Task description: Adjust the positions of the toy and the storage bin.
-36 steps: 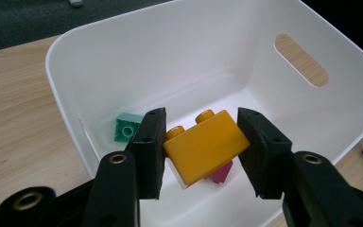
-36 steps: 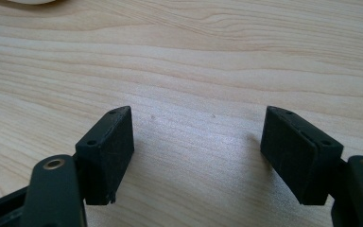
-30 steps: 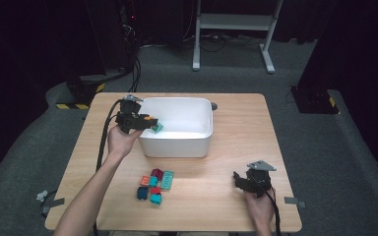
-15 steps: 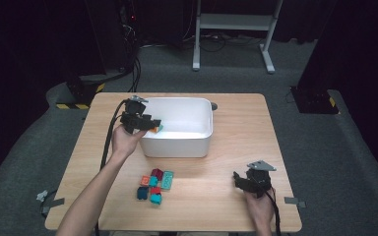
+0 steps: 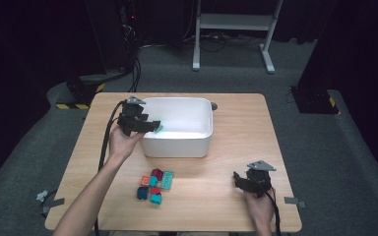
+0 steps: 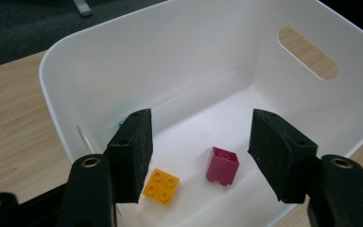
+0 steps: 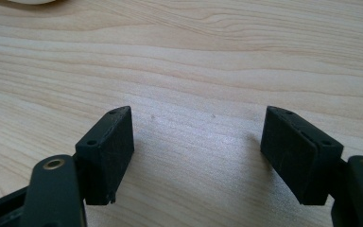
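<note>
So the left gripper (image 6: 198,156) is over the white bin (image 6: 194,61), jaws just opened with nothing between them, yellow brick (image 6: 161,186) and magenta brick (image 6: 222,165) lying below. Right gripper (image 7: 196,156) sits released over the table (image 7: 194,56).

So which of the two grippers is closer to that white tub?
The left. The left gripper hangs over the white tub's near-left rim, jaws open; the right gripper sits on the table, well off to the tub's right and nearer the person.

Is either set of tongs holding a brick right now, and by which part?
Nothing is held. The left tongs have just been opening and stand empty over the white bin; the right tongs gape over bare table.
</note>
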Tool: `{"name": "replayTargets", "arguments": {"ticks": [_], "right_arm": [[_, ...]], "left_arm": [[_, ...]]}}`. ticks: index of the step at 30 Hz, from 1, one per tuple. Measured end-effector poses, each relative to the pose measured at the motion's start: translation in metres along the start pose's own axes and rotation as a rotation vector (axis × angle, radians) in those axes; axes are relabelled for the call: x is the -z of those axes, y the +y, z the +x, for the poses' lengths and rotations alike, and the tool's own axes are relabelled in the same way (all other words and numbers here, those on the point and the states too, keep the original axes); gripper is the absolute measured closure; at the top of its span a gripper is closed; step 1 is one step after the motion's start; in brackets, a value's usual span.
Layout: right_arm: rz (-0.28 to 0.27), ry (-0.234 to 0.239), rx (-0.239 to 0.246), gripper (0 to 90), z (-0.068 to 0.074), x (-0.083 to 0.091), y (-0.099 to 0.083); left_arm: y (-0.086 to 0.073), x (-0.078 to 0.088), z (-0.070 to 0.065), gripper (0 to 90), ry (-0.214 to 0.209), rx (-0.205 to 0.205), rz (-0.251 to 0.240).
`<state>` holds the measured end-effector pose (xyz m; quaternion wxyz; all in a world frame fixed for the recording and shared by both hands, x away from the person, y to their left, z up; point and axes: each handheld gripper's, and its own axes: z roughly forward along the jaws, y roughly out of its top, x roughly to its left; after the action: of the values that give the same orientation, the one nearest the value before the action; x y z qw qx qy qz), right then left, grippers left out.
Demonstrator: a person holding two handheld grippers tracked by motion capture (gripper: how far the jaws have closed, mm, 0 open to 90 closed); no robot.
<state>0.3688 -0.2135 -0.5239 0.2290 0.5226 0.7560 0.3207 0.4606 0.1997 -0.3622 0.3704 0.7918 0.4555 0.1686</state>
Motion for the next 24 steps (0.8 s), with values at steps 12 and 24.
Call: {"name": "replayTargets", "arguments": {"ticks": [12, 24], "right_arm": [[0.0, 0.0, 0.0, 26.3, 0.0, 0.0, 0.0], [0.0, 0.0, 0.0, 26.3, 0.0, 0.0, 0.0]], "left_arm": [[-0.011, 0.034, -0.008, 40.0, -0.02, -0.031, -0.059], [-0.03, 0.056, -0.009, 39.9, -0.028, -0.032, -0.085]]}}
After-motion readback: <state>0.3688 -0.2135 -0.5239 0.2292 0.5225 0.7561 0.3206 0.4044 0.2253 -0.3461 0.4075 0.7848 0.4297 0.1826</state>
